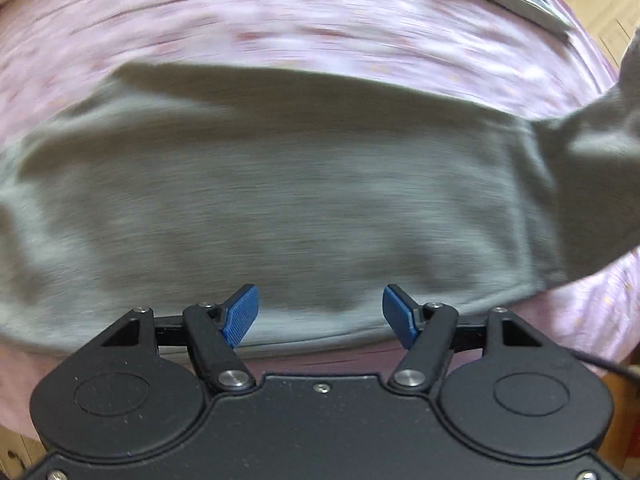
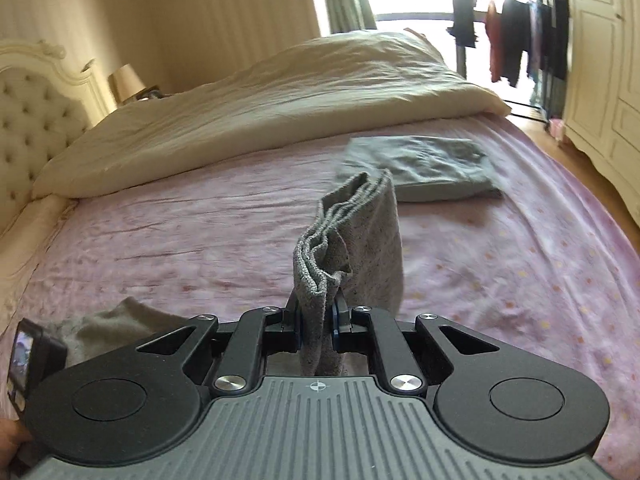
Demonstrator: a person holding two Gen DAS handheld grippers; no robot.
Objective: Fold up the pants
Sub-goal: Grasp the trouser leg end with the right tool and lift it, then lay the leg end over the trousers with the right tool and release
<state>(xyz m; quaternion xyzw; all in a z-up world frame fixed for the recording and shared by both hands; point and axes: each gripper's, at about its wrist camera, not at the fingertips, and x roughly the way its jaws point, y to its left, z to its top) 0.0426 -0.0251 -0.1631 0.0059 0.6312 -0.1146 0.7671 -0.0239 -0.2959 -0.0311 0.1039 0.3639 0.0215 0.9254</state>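
The grey pants (image 1: 288,200) lie flat on the pink bed (image 1: 240,24), long axis running left-right; the left hand-held gripper (image 1: 320,316) hovers with jaws apart, the right hand-held gripper (image 2: 318,320) clamps their bunched end upright.

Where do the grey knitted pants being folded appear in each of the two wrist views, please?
Left wrist view: the grey knitted pants lie spread across the middle, beyond the open left gripper, and rise at the right edge.
Right wrist view: a bunched edge stands up at centre, pinched in the right gripper.
Shared landmark: the pink patterned bed sheet beneath.
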